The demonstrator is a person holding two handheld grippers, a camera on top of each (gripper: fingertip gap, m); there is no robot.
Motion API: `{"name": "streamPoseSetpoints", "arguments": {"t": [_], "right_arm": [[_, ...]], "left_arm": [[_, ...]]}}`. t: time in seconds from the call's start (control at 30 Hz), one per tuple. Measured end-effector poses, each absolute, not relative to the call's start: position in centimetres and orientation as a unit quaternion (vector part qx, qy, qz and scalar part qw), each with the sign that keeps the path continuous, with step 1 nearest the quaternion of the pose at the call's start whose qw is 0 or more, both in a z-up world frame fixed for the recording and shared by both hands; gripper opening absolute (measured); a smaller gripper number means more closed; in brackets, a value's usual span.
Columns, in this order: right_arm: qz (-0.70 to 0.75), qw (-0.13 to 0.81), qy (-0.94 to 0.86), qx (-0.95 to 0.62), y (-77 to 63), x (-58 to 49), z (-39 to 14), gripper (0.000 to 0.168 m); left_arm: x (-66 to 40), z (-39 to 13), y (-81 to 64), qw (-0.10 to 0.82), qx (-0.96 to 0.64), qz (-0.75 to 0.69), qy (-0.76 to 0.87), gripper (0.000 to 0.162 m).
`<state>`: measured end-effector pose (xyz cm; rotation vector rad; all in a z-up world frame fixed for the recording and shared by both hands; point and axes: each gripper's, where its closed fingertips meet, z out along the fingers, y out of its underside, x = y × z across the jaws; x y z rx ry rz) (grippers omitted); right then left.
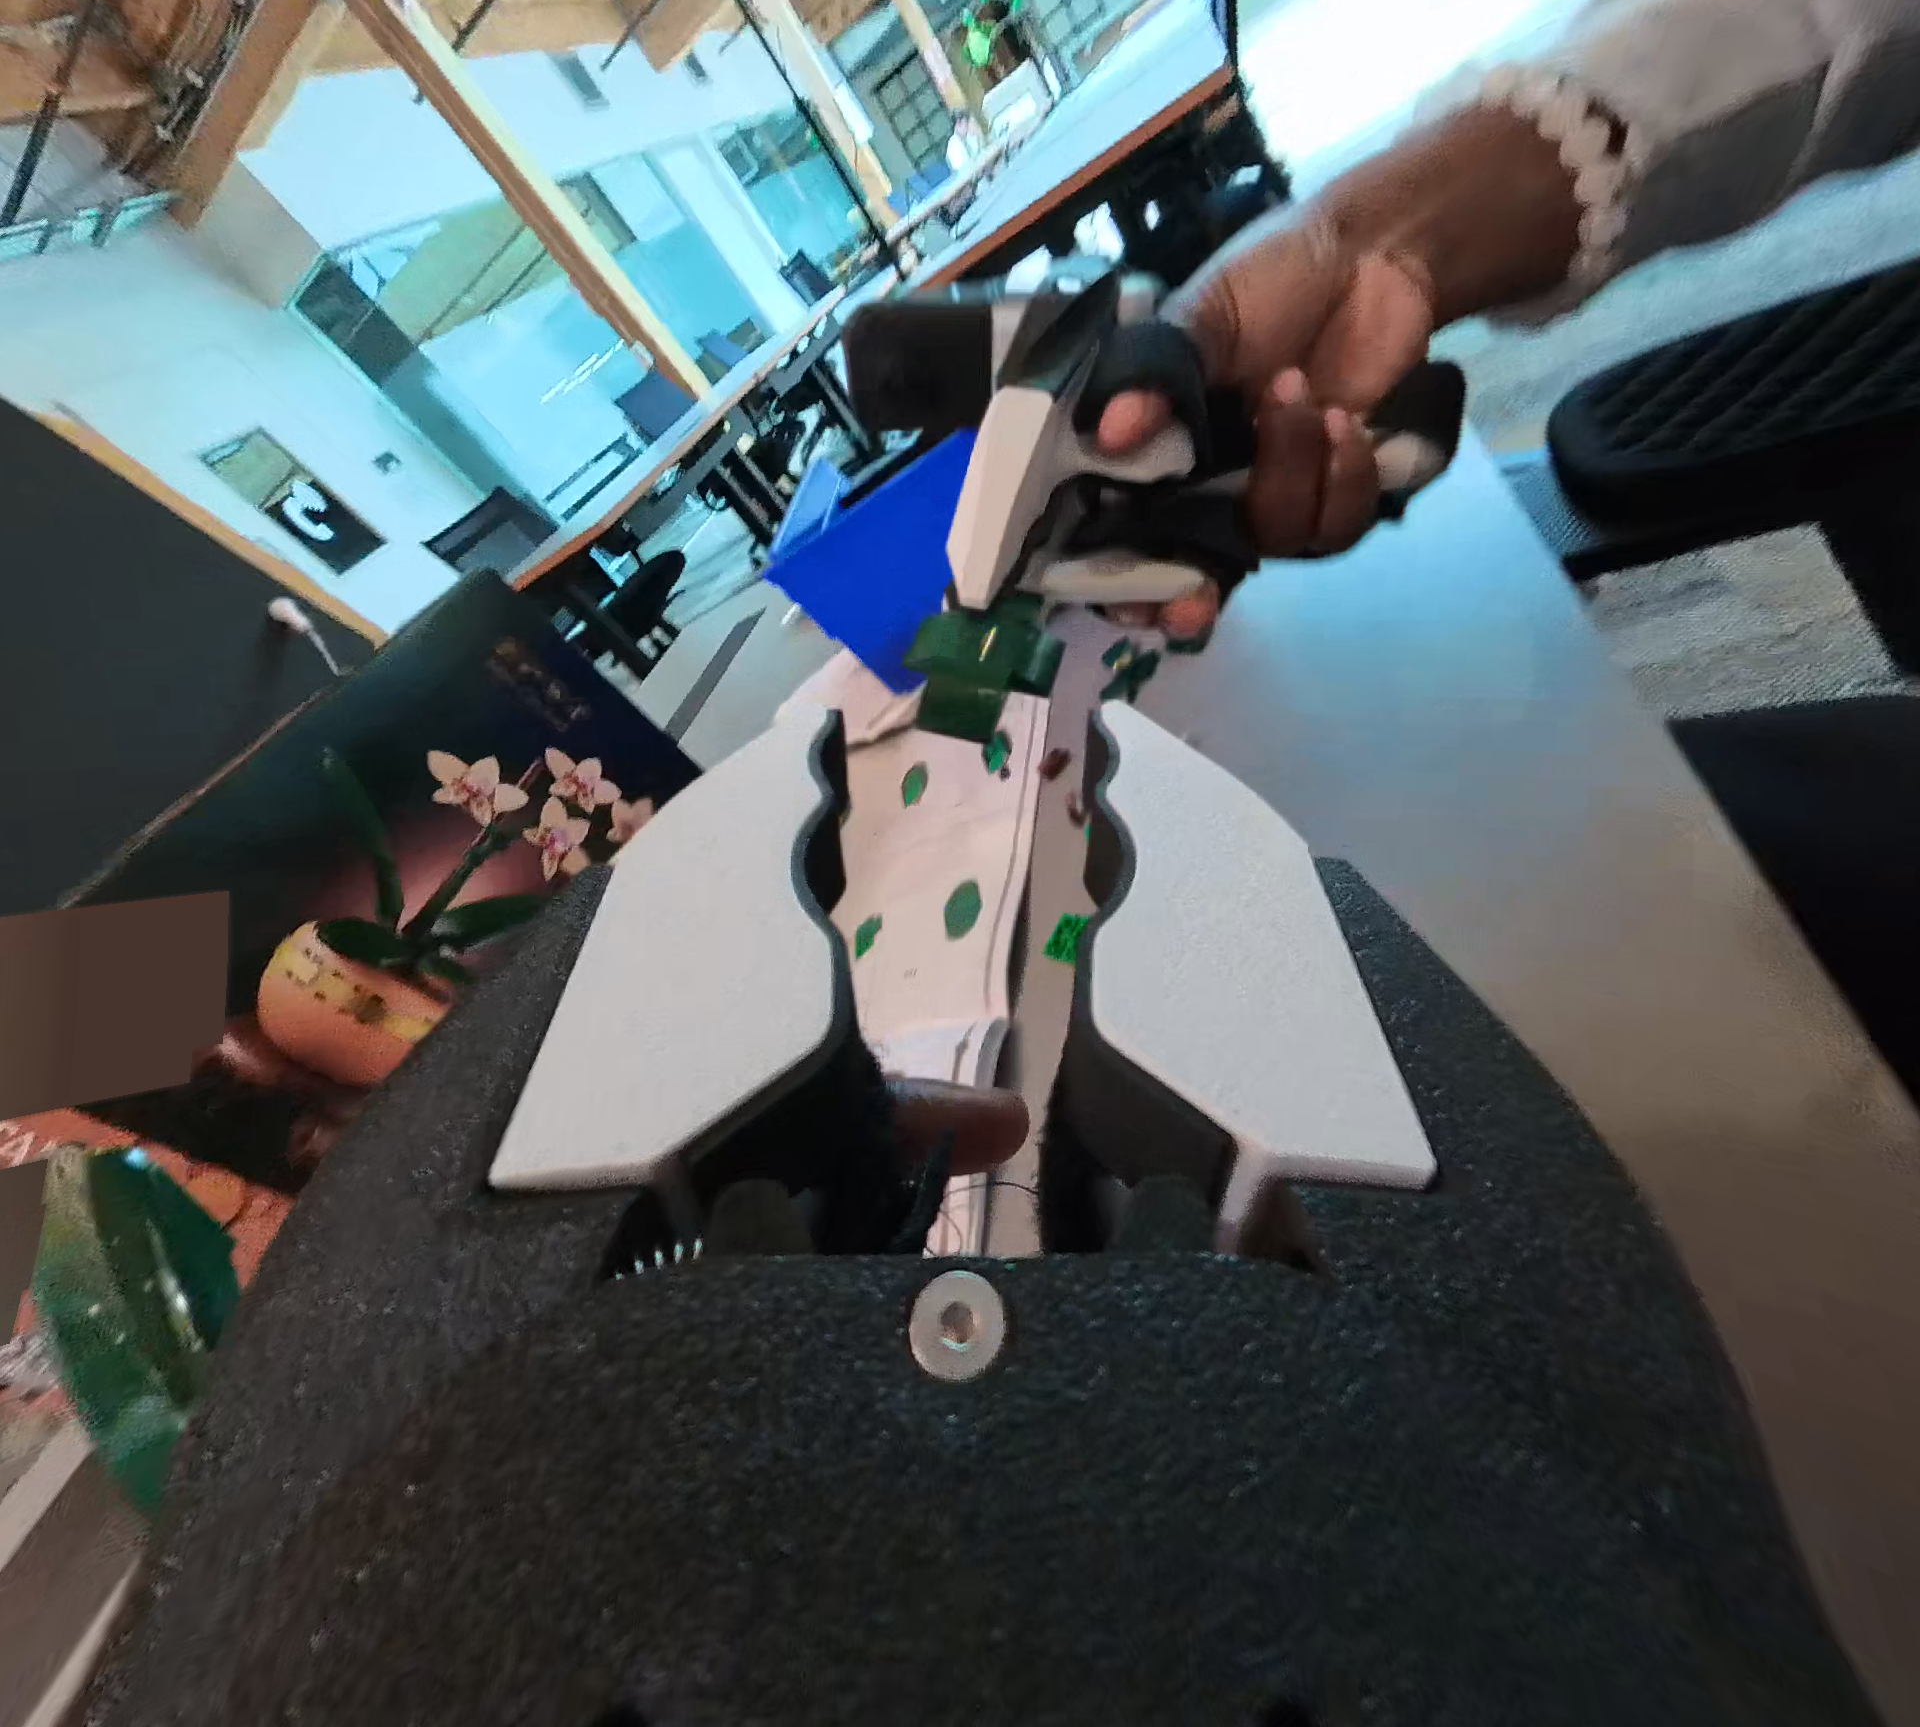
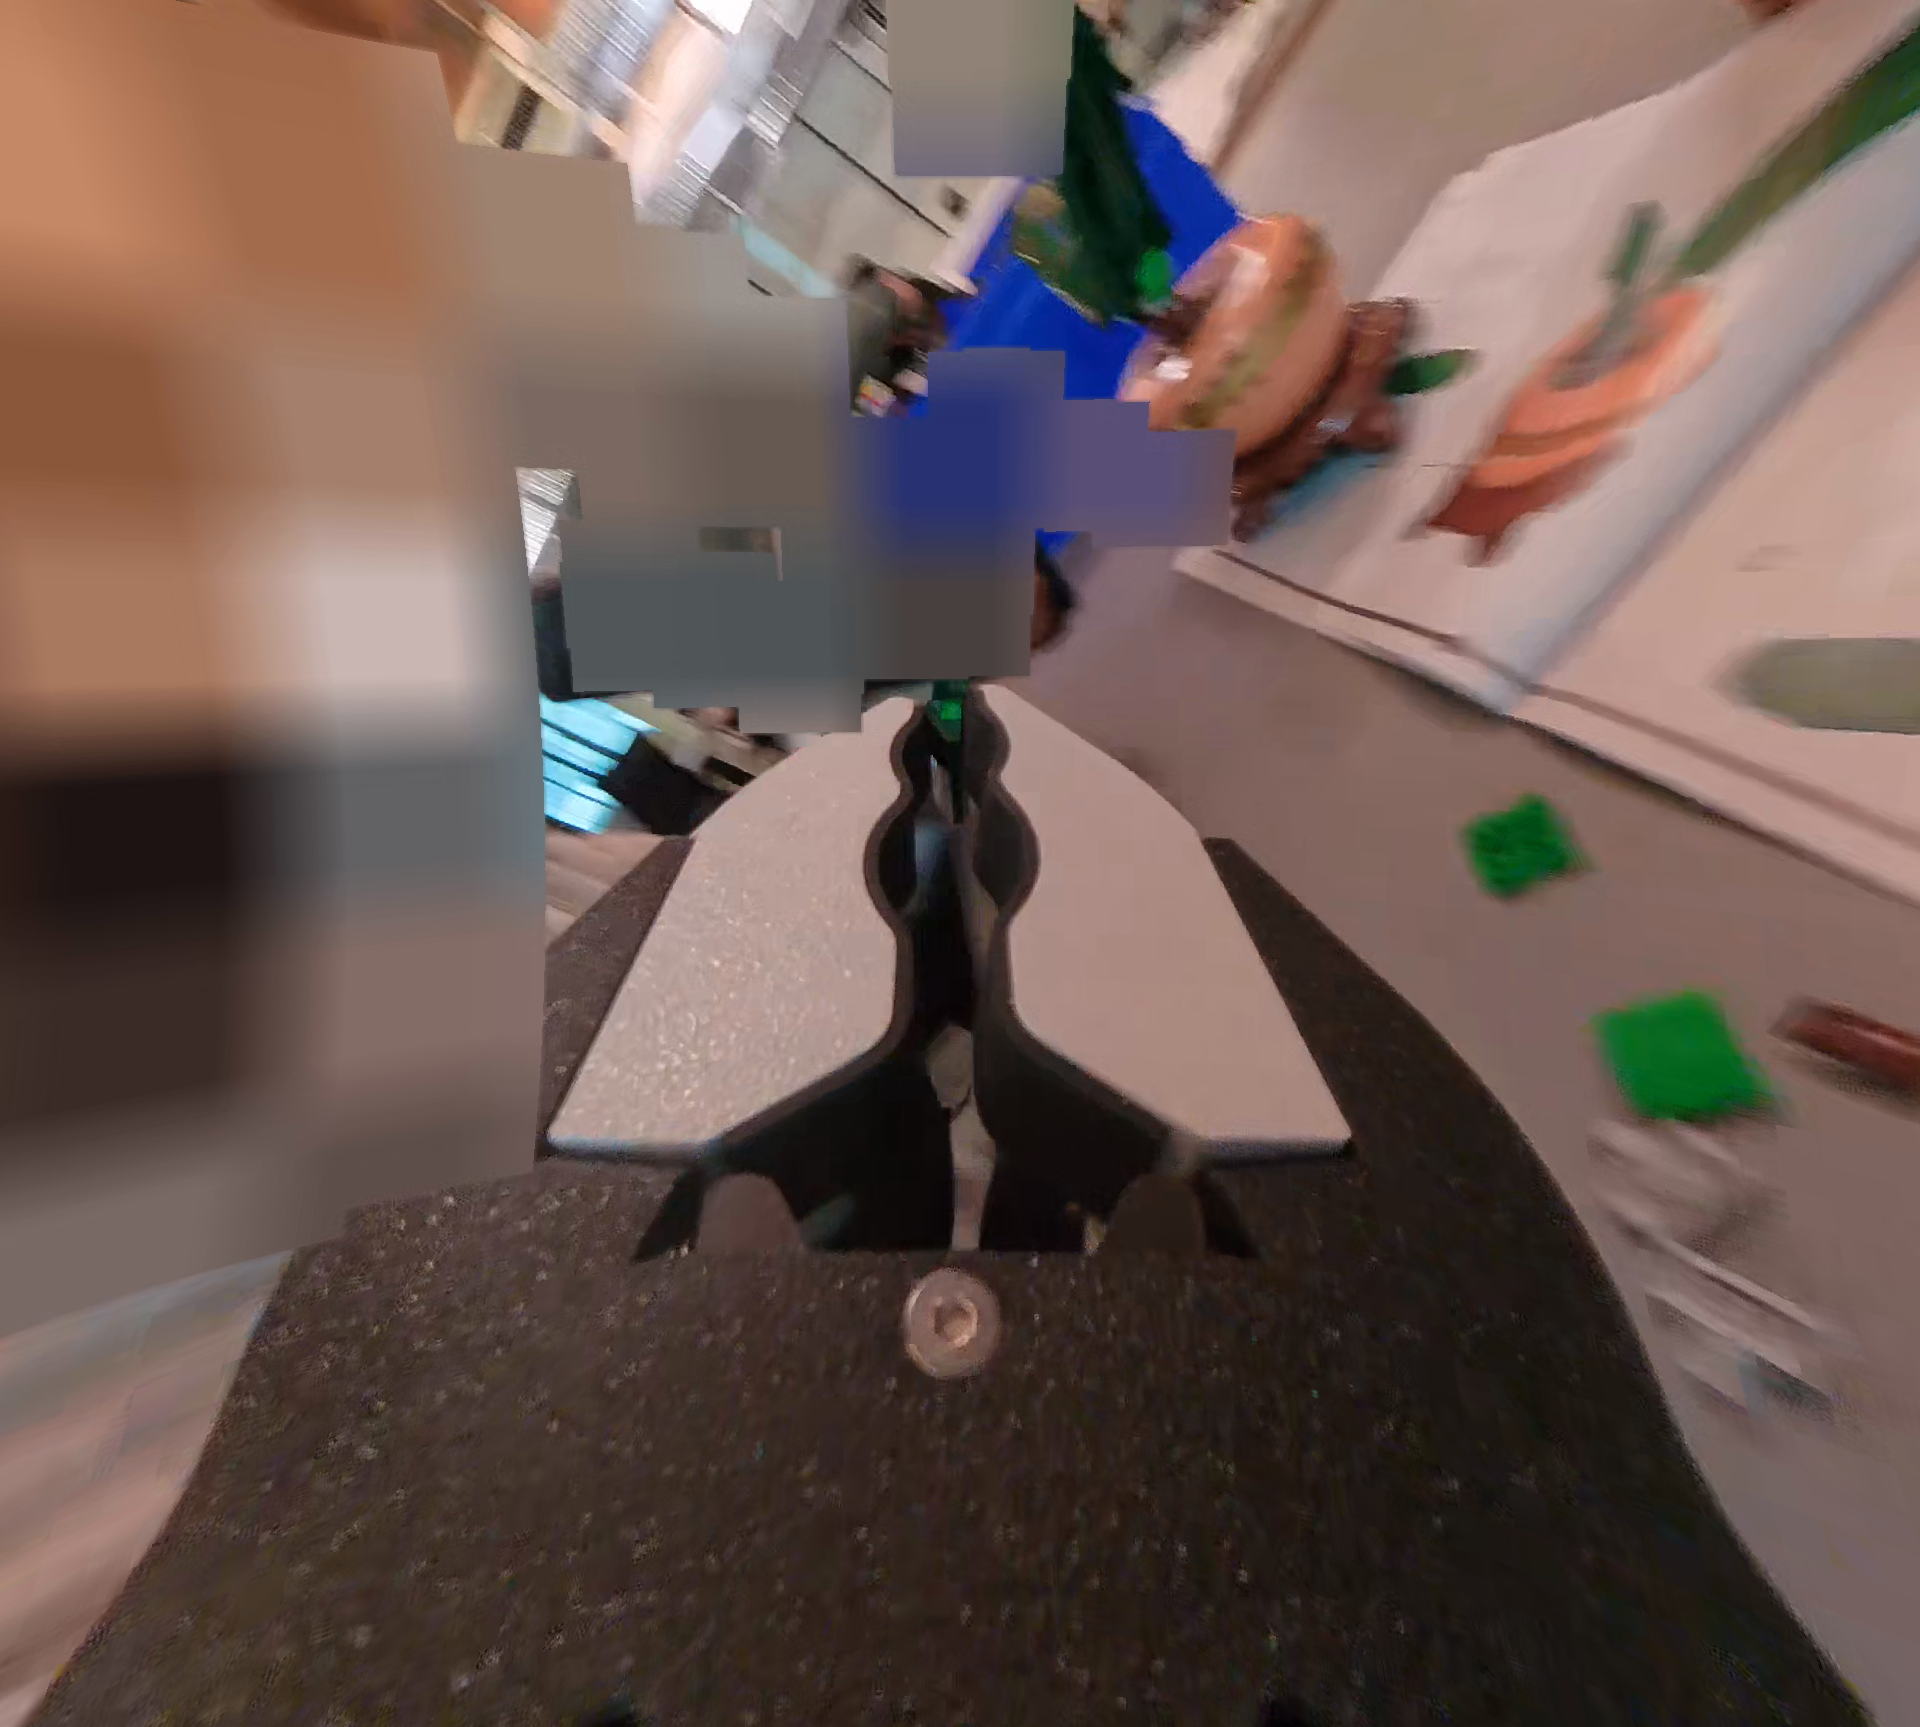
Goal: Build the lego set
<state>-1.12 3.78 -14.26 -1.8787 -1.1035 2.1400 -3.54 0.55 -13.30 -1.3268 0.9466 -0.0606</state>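
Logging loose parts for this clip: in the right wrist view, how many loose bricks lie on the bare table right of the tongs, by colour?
bright green bricks: 2
brown brick: 1
Total: 3

Black gripper [image 1: 961, 742] (pale fingers [image 1: 675, 950])
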Motion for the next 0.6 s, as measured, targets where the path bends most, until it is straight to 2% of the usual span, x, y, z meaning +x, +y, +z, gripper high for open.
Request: {"name": "streamPoseSetpoints", "arguments": {"t": [0.1, 0.27, 0.6], "right_arm": [[0.591, 0.063, -0.451, -0.666, 6.0, 0.3, -17.4, 0.006], [0.528, 0.099, -0.482, -0.692, 8.8, 0.7, -18.4, 0.006], [0.648, 0.069, -0.400, -0.645, 7.2, -1.0, -16.9, 0.006]], "left_arm": [[-4.5, -15.2, 0.8, 0.658, -0.618, 0.017, 0.429, 0.041], [-5.8, -15.9, 1.4, 0.657, -0.647, -0.008, 0.387, 0.038], [-6.1, -16.1, 1.4, 0.658, -0.670, -0.076, 0.336, 0.034]]}}
